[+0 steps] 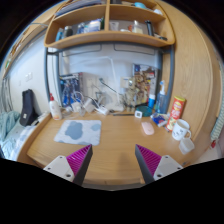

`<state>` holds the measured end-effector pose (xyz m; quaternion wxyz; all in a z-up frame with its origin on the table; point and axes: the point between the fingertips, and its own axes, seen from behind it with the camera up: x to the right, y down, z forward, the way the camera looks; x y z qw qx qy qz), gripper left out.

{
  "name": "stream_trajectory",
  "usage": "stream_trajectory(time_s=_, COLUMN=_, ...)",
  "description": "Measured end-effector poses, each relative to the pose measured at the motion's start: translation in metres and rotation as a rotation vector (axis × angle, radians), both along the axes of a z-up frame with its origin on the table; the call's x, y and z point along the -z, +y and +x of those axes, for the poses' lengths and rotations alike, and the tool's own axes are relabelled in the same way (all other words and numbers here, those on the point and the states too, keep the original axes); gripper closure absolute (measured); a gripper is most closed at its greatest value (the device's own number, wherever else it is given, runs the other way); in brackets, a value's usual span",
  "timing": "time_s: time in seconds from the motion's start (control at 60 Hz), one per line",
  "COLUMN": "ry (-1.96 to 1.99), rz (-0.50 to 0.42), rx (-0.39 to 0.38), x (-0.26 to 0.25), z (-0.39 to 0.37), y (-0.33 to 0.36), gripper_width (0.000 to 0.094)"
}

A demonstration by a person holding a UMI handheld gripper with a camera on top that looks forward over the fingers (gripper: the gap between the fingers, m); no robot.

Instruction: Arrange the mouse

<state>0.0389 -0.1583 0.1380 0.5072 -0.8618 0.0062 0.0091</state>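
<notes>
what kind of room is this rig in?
Likely a dorm or home study nook: a wooden desk with a grey mouse pad, shelves above, bottles and mugs along the back. Open gripper hovers empty.

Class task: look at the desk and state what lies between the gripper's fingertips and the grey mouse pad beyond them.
In the gripper view, only bare wooden desk lies between the open gripper and the grey mouse pad; nothing stands between the fingers.
</notes>
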Motion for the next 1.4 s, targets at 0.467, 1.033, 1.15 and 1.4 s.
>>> stream_trajectory(time_s=0.467, ry=-0.016, rz=-0.185, rx=0.163, x=0.132, z=0.174, y=0.117, gripper_width=0.0081)
stream_trajectory(time_s=1.033, ry=-0.005, rz=-0.245, rx=0.062, x=0.159, z=0.197, y=0.258, gripper_width=0.0534)
stream_trajectory(time_s=1.15, ry=-0.009, rz=-0.280, rx=0.071, x=0.161, z=0.196, y=0.256, gripper_width=0.0651)
stream_trajectory(time_s=1.4, ry=0.006, rz=-0.287, rx=0.161, x=0.124, z=0.190, y=0.258, gripper_width=0.0686)
